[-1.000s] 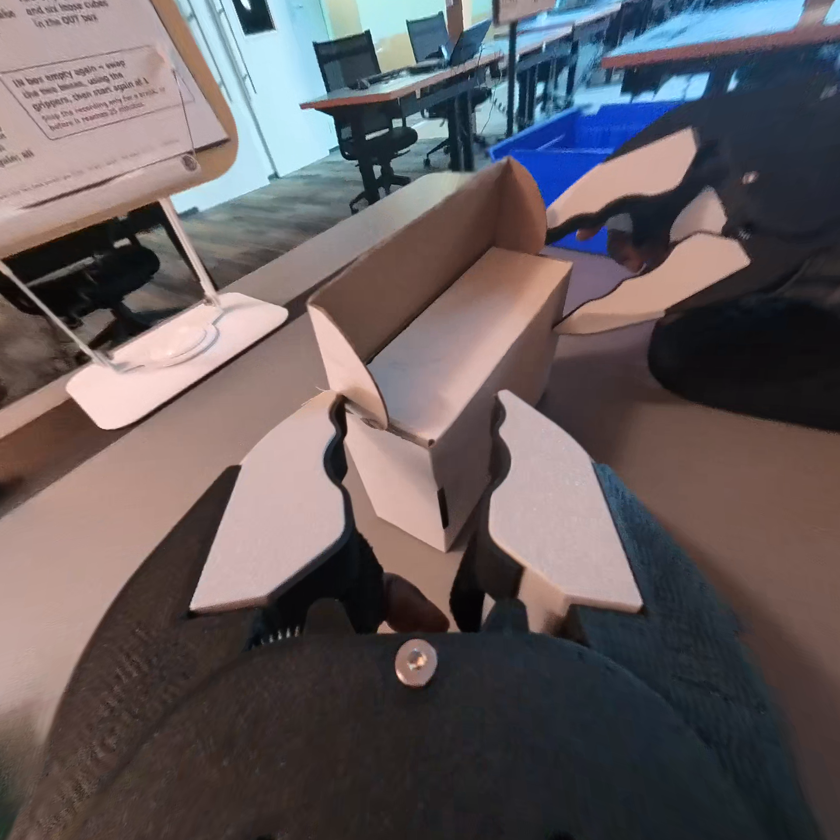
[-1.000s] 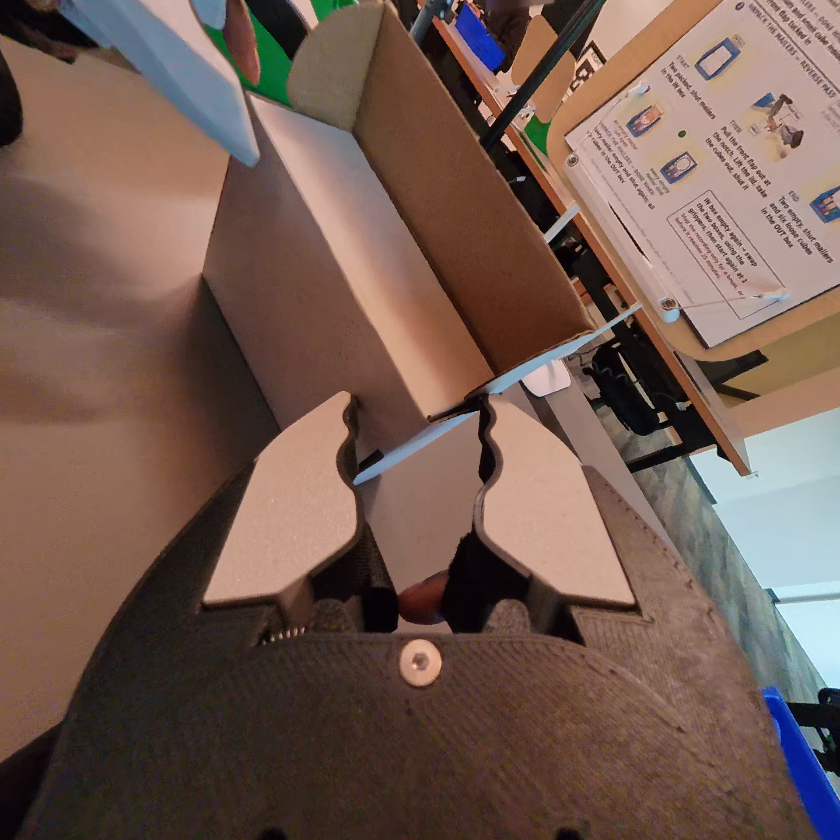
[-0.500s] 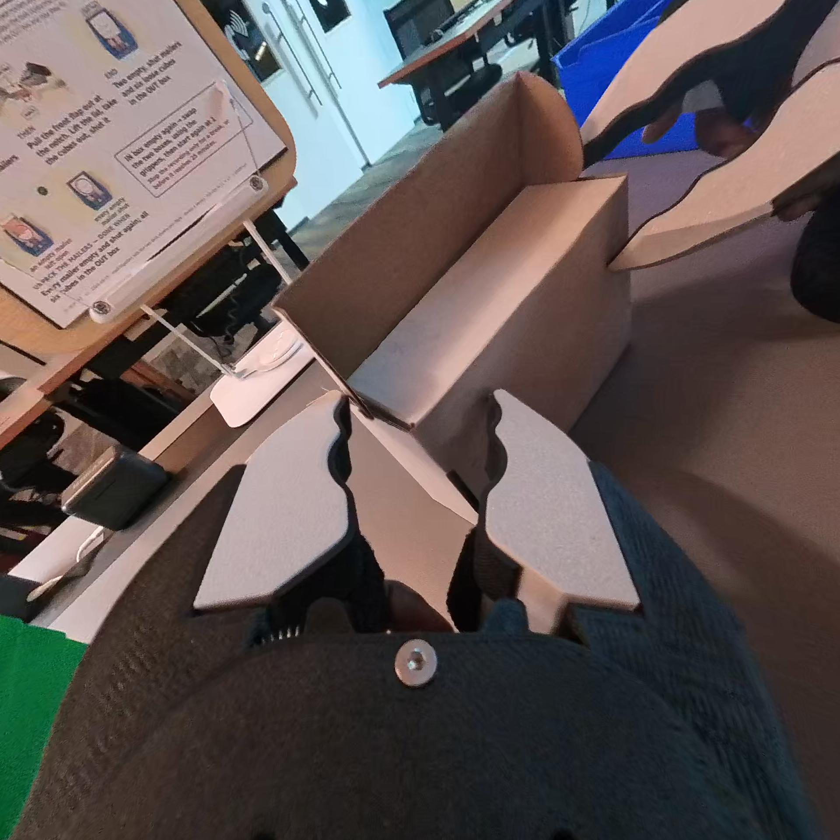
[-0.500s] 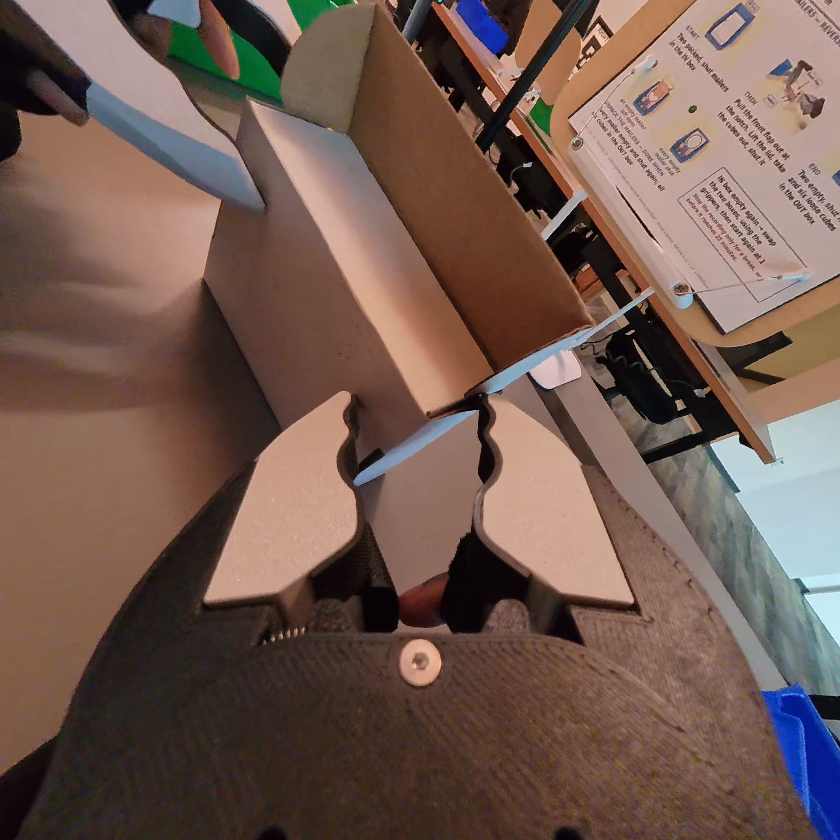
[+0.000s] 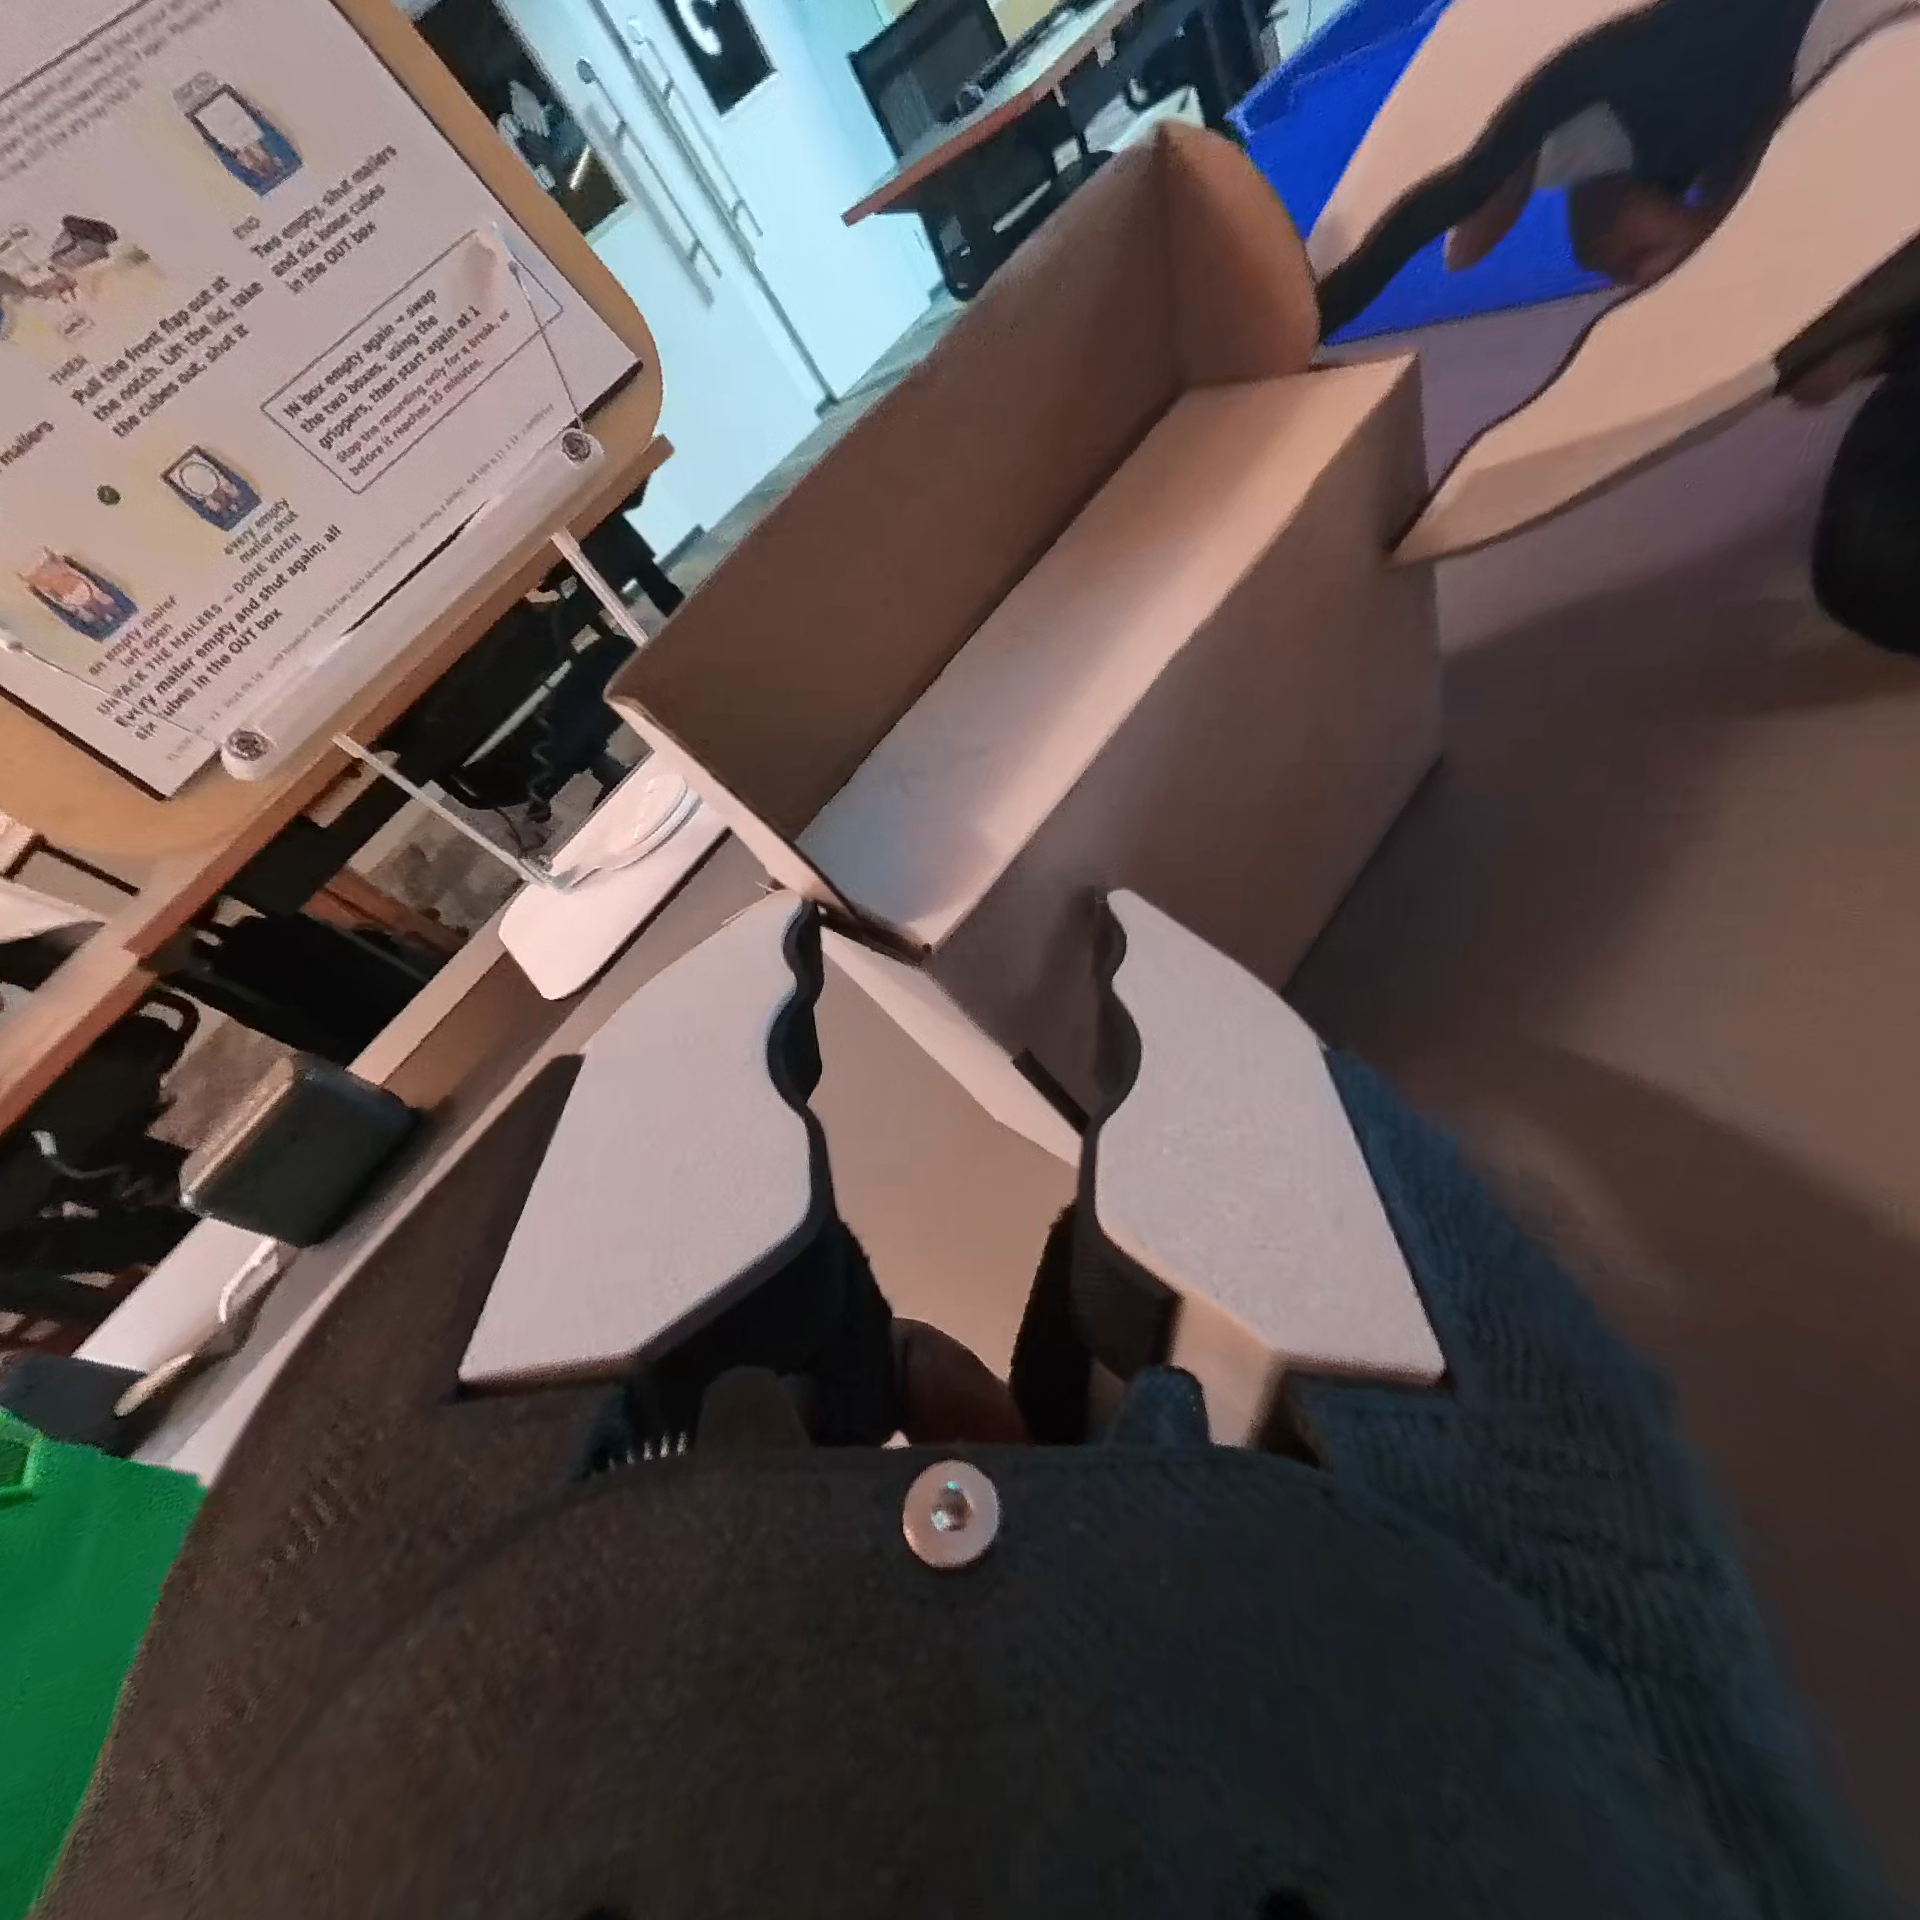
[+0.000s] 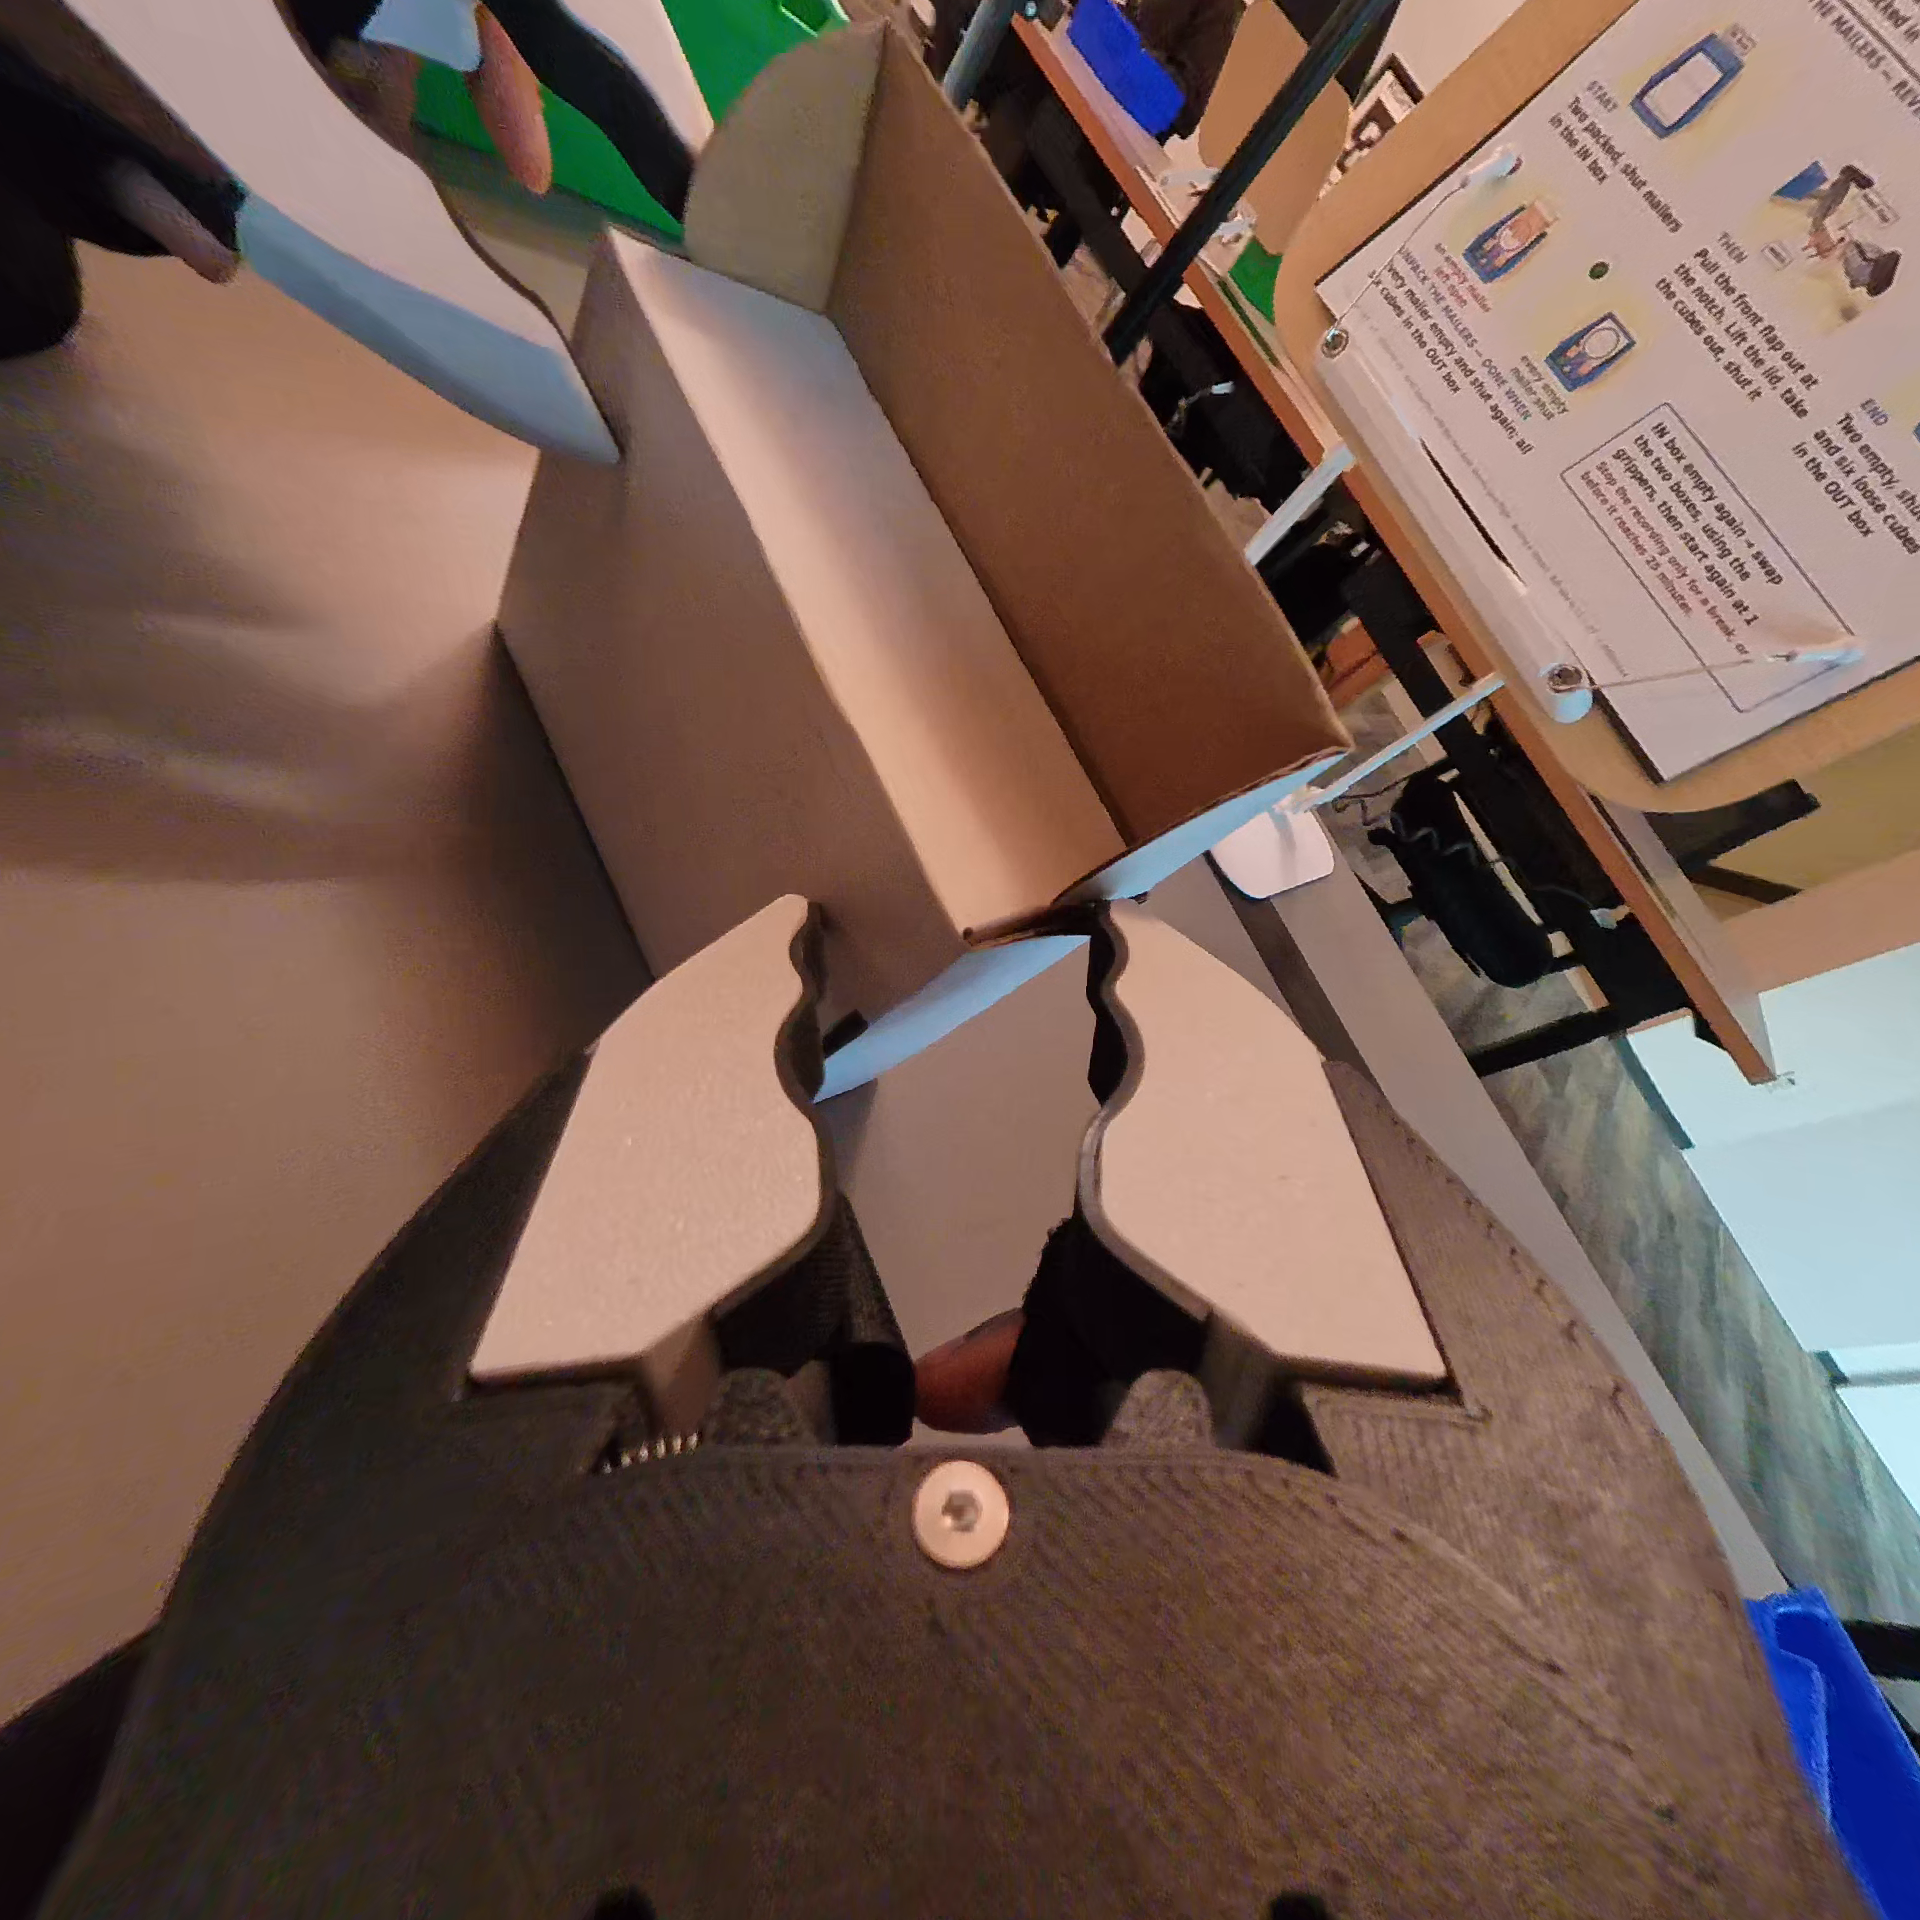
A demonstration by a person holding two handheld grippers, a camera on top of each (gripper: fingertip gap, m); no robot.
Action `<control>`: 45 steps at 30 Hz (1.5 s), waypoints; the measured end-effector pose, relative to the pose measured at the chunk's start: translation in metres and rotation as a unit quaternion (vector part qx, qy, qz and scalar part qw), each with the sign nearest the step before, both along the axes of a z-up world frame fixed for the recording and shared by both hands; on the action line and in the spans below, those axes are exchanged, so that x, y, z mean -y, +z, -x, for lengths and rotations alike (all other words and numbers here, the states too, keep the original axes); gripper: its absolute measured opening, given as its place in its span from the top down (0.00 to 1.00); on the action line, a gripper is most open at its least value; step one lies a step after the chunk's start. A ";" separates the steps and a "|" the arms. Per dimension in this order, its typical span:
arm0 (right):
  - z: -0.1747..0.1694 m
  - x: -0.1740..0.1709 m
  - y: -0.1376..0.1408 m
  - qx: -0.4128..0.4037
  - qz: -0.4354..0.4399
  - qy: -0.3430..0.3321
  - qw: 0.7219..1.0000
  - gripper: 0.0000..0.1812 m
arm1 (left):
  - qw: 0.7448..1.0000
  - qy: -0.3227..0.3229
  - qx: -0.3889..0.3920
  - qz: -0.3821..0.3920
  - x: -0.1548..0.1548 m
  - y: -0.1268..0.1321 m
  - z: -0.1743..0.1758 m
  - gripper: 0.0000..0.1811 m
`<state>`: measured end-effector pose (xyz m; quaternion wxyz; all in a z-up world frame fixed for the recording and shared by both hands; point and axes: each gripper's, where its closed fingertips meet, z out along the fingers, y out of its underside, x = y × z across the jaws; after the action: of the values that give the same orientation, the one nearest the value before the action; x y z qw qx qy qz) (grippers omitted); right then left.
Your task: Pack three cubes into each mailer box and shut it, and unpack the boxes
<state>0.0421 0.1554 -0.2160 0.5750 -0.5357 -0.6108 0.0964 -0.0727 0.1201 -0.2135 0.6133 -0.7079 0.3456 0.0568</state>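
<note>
A cardboard mailer box point(image 5: 1122, 665), white outside and brown inside, lies on the grey table between my two grippers. A brown panel point(image 5: 935, 499) stands upright along its far long side, with a rounded tab at its end. My left gripper point(image 5: 951, 920) is open at one short end, with a white side flap point(image 5: 925, 1049) lying between its fingers. My right gripper point(image 6: 951, 920) is open at the other short end, with a white side flap point(image 6: 935, 1003) slanting across its gap. Each gripper also shows in the other's view: the right gripper point(image 5: 1621, 312) and the left gripper point(image 6: 416, 270). No cubes are visible.
An instruction board point(image 5: 260, 364) on a white stand base point(image 5: 613, 894) stands beyond the box, also in the right wrist view point(image 6: 1662, 395). A blue bin point(image 5: 1351, 135) is behind the right gripper. A green bin point(image 5: 62, 1621) and a small black device point(image 5: 296, 1153) are at the left. The right gripper is farther from the small black device point(image 5: 296, 1153), some 50 centimeters, than the left, some 40 centimeters.
The left wrist view has tilted and swung left, bringing the board and green bin into view. The box has stayed between both grippers' fingers. Neither gripper's gap has changed.
</note>
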 end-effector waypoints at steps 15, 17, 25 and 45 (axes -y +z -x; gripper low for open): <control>0.012 0.001 0.034 -0.011 0.019 0.098 0.995 0.51 | 0.989 -0.139 -0.040 0.002 -0.011 0.025 -0.009 0.48; 0.012 -0.004 0.035 -0.016 -0.007 0.088 0.996 0.55 | 0.990 -0.129 -0.041 -0.027 -0.013 0.028 -0.007 0.55; 0.006 -0.004 0.028 -0.009 -0.054 0.071 0.996 0.70 | 0.992 -0.108 -0.048 -0.043 -0.011 0.020 -0.001 0.69; -0.004 -0.010 0.053 -0.273 0.354 0.122 0.886 1.00 | 0.892 -0.196 0.400 0.072 -0.002 0.062 0.013 1.00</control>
<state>0.0458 0.1653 -0.1627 0.4745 -0.5778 -0.4153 0.5182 -0.0857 0.1226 -0.1513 0.6456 -0.6311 0.2057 -0.3775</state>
